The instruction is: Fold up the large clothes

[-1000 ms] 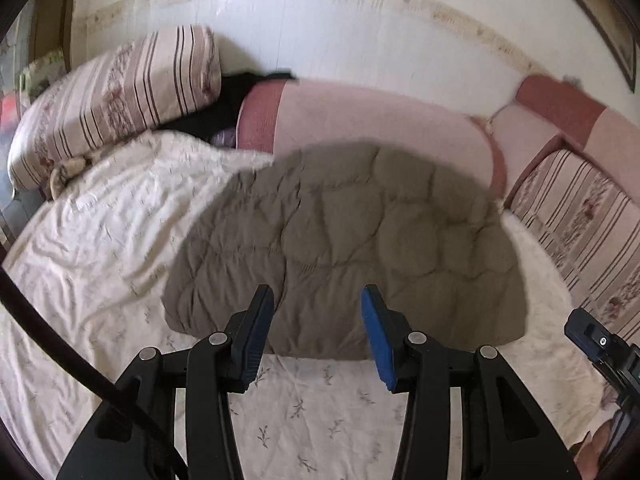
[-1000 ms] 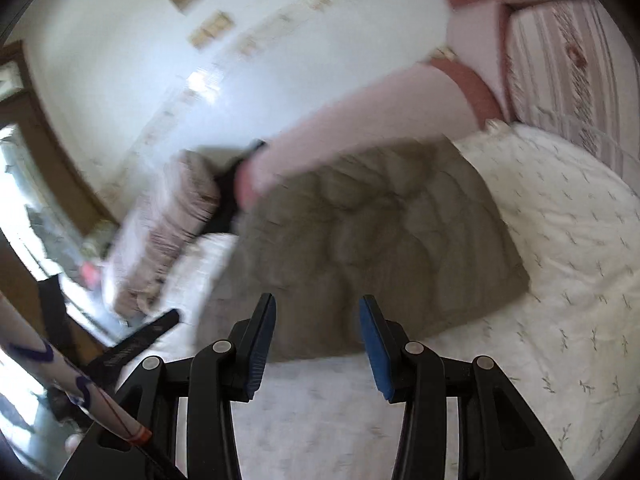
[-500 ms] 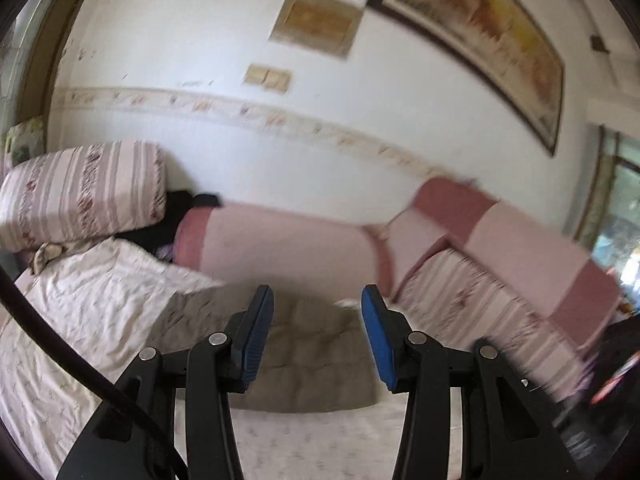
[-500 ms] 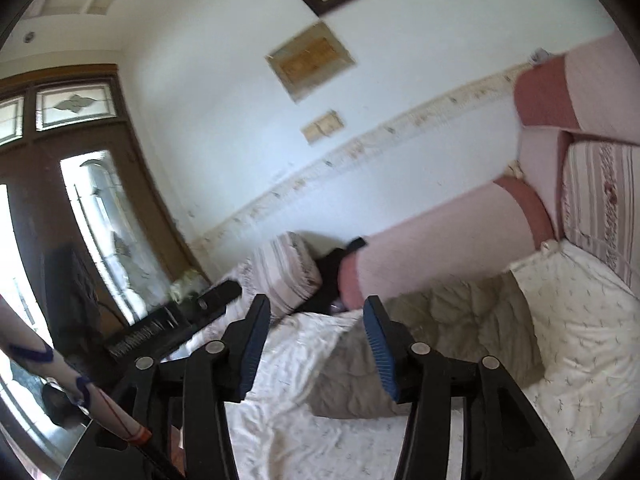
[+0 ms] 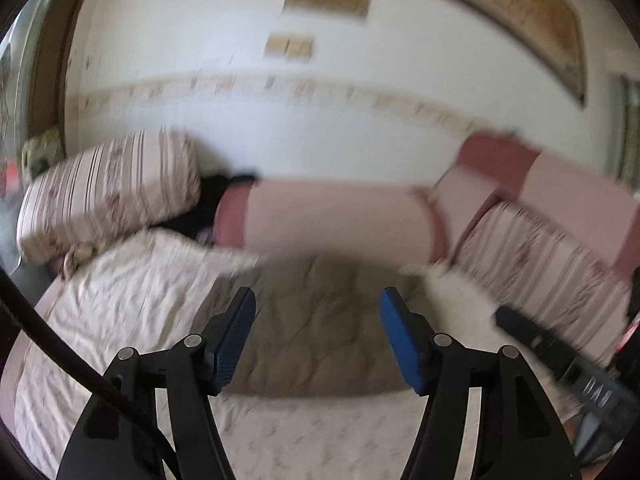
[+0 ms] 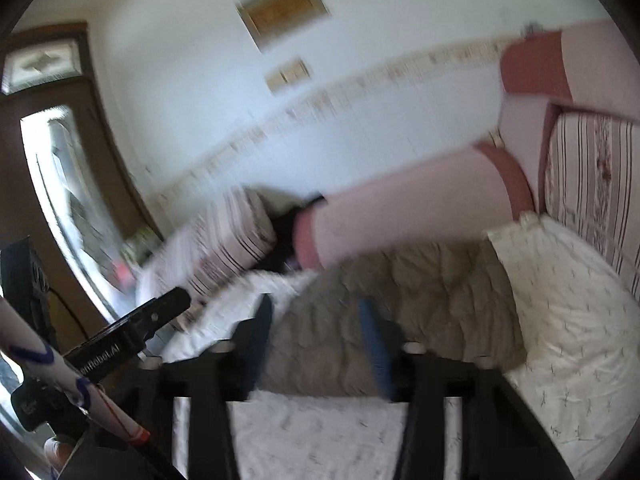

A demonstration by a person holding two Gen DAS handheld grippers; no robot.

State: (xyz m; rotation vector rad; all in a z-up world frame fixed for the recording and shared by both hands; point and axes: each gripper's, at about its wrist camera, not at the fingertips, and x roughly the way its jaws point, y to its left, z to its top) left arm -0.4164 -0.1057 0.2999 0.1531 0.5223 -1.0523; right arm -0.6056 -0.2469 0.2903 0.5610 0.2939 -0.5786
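Observation:
A grey-brown quilted garment (image 5: 320, 328) lies folded in a flat block on the white floral sheet (image 5: 120, 300). It also shows in the right wrist view (image 6: 400, 312). My left gripper (image 5: 316, 336) is open and empty, held above the sheet in front of the garment. My right gripper (image 6: 316, 340) is open and empty too, also short of the garment; it is blurred by motion. The other gripper's black body shows at the right edge of the left wrist view (image 5: 560, 360) and at the left of the right wrist view (image 6: 132, 332).
A striped pillow (image 5: 108, 192) lies at the back left, with a dark cloth (image 5: 216, 200) beside it. Pink cushions (image 5: 340, 220) line the wall and striped cushions (image 5: 552, 264) the right side. A wooden door (image 6: 60, 200) stands at the left.
Both grippers tilted up toward the wall half a second ago and now tilt back down toward the garment. Both views are blurred by motion. Both stay open and empty.

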